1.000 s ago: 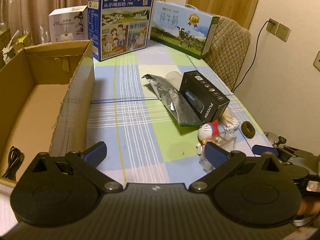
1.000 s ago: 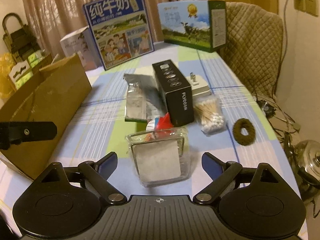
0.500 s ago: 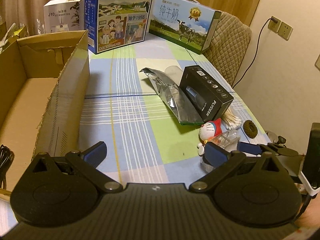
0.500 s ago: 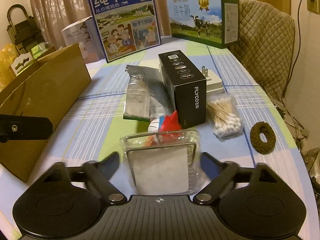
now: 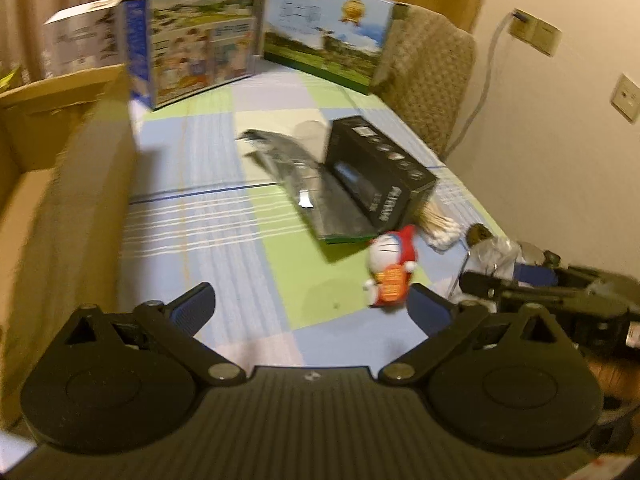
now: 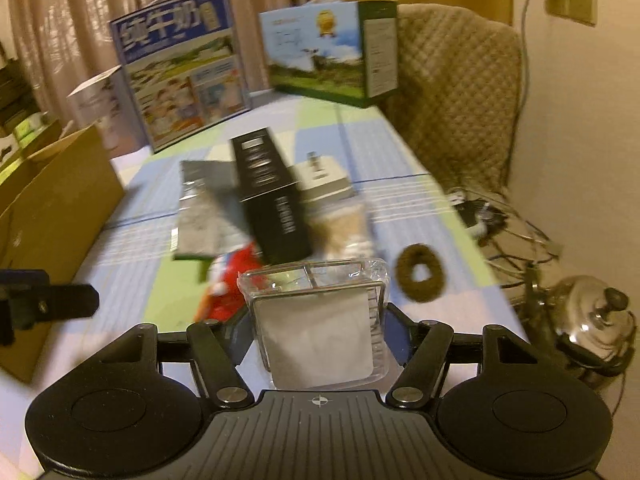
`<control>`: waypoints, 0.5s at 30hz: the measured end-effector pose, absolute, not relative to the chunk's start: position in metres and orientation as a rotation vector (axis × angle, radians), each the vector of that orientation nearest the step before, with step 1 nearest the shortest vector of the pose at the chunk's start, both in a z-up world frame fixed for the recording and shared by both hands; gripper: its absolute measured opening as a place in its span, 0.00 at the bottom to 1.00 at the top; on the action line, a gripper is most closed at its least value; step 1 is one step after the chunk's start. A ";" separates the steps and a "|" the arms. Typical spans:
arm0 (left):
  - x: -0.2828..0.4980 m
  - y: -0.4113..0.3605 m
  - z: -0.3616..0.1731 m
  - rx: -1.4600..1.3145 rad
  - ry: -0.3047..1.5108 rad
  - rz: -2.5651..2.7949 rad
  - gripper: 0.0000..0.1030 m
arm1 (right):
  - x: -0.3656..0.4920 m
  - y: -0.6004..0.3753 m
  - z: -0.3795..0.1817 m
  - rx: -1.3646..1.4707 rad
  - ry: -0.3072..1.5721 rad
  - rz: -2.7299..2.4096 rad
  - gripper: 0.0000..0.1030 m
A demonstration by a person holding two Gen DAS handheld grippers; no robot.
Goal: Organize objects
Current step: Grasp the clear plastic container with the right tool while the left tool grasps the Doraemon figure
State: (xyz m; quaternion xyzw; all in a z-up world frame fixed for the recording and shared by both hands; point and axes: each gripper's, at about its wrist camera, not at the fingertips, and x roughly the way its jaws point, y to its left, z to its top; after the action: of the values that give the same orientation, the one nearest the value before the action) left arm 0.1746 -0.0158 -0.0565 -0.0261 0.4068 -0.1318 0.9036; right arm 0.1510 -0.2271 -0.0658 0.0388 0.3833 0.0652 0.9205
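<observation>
Two grippers over a checked desk [image 5: 224, 216]. Right gripper [image 6: 318, 334] clamped on a clear case [image 6: 320, 320], jaws pressed against both its sides, white pad inside facing the camera; seen too from the left wrist at the desk's right edge [image 5: 516, 280], case [image 5: 492, 252] at its tip. Left gripper [image 5: 310, 304] spread wide, gripping nothing, hovering over the near edge of the desk, toy [image 5: 392, 268] just beside its right finger and not between the jaws. Same toy [image 6: 228, 284] just left of and behind the held case in the right view, blurred. Black box [image 5: 380, 172] near the desk's middle, lying partly on a foil pouch [image 5: 304, 184]. Cotton swabs [image 5: 438, 224] just right of the box, hair tie [image 6: 420, 278] beyond them toward the right edge. Carton [image 5: 64, 200] along the left edge, open on top. Two milk boxes, blue [image 5: 196, 44] and green [image 5: 324, 36], upright at the far edge. White adapter [image 6: 324, 178] behind the black box, touching or just beside it, hard to tell.
</observation>
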 end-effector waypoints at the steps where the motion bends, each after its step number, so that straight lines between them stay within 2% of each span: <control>1: 0.177 -0.022 -0.059 -0.042 0.840 -0.291 0.87 | 0.153 -0.231 -0.065 0.087 0.788 0.123 0.61; 4: 0.187 -0.040 -0.069 -0.008 0.846 -0.340 0.80 | 0.157 -0.238 -0.063 0.083 0.790 0.084 0.61; 5: 0.190 -0.046 -0.072 0.006 0.853 -0.350 0.71 | 0.158 -0.241 -0.063 0.087 0.793 0.065 0.61; 7: 0.198 -0.055 -0.078 0.017 0.865 -0.376 0.62 | 0.160 -0.248 -0.065 0.112 0.800 0.042 0.61; 10: 0.205 -0.070 -0.085 0.038 0.866 -0.425 0.55 | 0.162 -0.254 -0.067 0.128 0.802 0.024 0.61; 12: 0.208 -0.080 -0.090 0.058 0.861 -0.438 0.55 | 0.163 -0.256 -0.068 0.138 0.806 0.021 0.61; 15: 0.217 -0.091 -0.101 0.062 0.874 -0.437 0.43 | 0.165 -0.259 -0.070 0.168 0.816 0.022 0.61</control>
State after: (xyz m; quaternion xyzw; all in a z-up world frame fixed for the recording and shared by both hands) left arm 0.2166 -0.0906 -0.1012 0.0300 0.4199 -0.2097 0.8825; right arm 0.1646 -0.2592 -0.0697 0.0818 0.3963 0.0109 0.9144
